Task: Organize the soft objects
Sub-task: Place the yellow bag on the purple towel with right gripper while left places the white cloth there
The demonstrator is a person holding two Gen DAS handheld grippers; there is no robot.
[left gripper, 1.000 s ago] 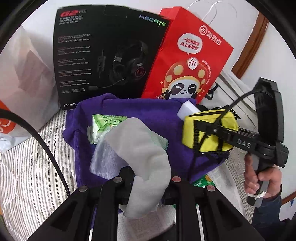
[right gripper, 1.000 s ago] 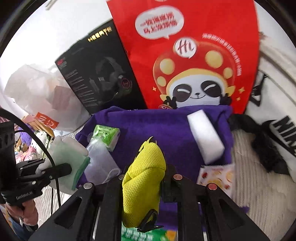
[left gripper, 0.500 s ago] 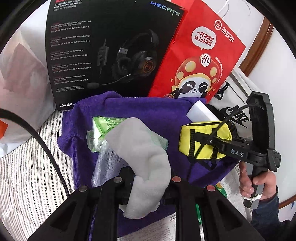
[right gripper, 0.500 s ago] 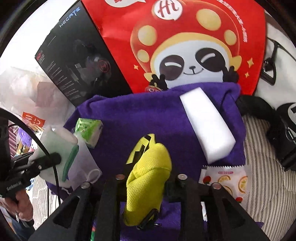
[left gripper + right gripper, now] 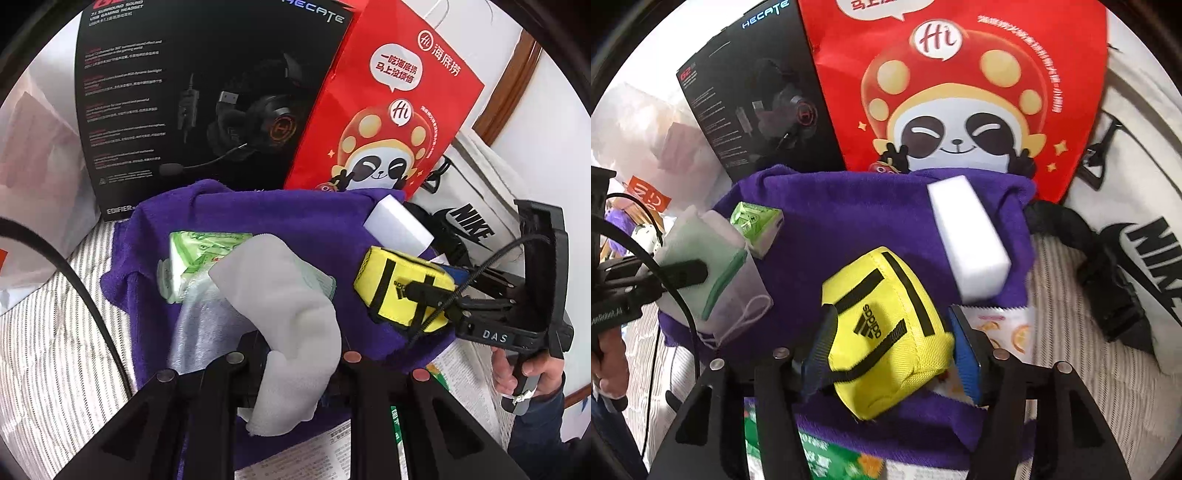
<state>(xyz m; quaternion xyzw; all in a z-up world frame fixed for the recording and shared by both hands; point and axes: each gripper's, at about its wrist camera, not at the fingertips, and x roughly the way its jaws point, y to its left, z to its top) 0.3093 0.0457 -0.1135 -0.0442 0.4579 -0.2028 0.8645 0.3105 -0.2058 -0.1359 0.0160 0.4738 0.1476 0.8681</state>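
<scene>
Right gripper [image 5: 890,354] jaws opening, yellow pouch [image 5: 886,332] between them, resting on purple towel [image 5: 849,214] near white sponge [image 5: 967,240]. Left gripper [image 5: 291,354] clamped on pale cloth [image 5: 284,314] over towel's left side.

So the towel [image 5: 849,221] is spread on the striped bedding [image 5: 1071,369]. Pouch [image 5: 886,332] sits on its near part, sponge block [image 5: 967,236] to the right, tissue pack [image 5: 757,225] on the left. Headset box [image 5: 757,103] and paper bag [image 5: 960,92] stand behind.
</scene>
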